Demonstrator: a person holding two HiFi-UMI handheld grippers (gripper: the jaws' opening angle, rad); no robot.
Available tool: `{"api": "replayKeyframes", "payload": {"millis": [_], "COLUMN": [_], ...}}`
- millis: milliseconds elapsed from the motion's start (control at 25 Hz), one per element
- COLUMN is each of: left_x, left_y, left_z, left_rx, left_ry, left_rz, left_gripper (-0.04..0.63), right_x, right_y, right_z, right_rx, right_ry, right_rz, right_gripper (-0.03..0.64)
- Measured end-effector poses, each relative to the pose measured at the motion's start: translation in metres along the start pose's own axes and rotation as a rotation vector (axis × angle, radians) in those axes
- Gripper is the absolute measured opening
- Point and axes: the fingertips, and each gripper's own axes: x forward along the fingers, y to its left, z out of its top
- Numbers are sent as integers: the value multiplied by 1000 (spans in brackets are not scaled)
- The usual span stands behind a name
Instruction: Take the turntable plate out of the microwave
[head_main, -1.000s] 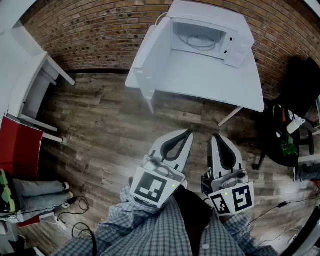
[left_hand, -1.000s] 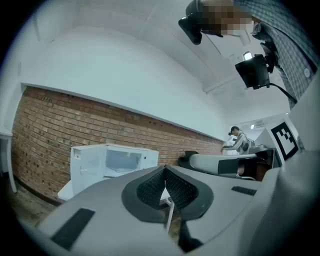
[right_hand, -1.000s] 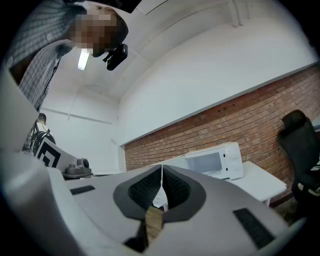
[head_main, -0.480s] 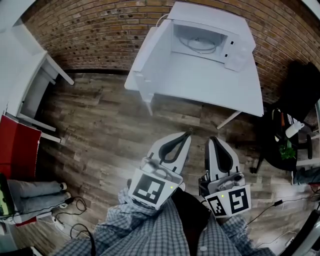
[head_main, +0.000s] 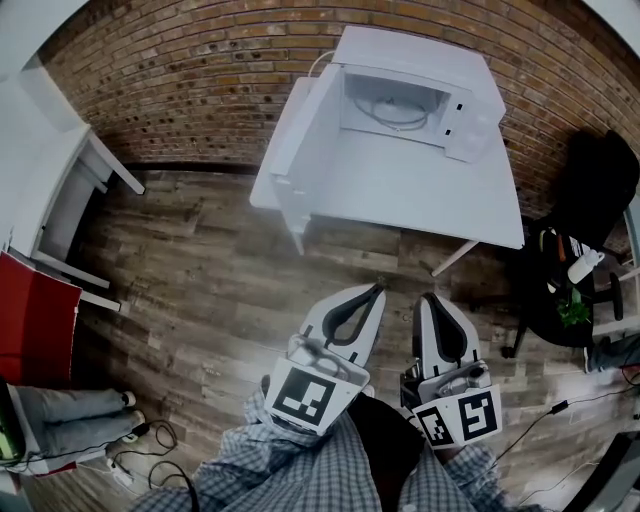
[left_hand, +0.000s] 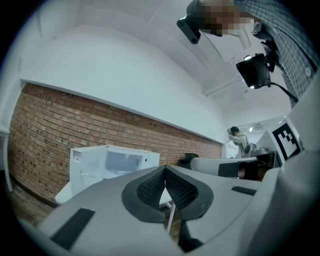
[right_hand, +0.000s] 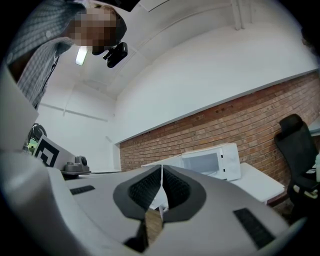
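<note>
I'm holding L tongs (head_main: 378, 287) & R tongs (head_main: 432, 295) both closed, empty, w/ turntable plate (head_main: 400, 108) sitting well ahead inside open microwave (head_main: 465, 110), roughly equidistant from both.

We see a white table (head_main: 420, 190) standing against a brick wall (head_main: 200, 70) on a wood-plank floor (head_main: 200, 270). To its right we find a black office chair (head_main: 600, 170); cables (head_main: 150, 440) lie on the floor at lower left.

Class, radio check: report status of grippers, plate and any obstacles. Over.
Left gripper, right gripper: jaws shut, empty, short of the table. Plate inside open microwave. Nothing blocking it.
</note>
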Motion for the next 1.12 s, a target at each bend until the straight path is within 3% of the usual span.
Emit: {"api": "replayKeyframes", "payload": {"millis": [320, 680, 1120], "left_x": [-12, -34, 25], "left_y": [21, 63, 90], "left_z": [4, -12, -25], "left_rx": [8, -24, -8], "left_ry": [-3, 50, 71], "left_rz": [-35, 40, 86], "left_gripper": [9, 9, 9], "right_x": [11, 16, 55], "right_y": [15, 18, -45], "right_z": [0, -7, -18], "right_rx": [21, 21, 53], "right_ry": [-36, -32, -6], "right_rz": [-76, -123, -147], "right_gripper": [23, 23, 23]}}
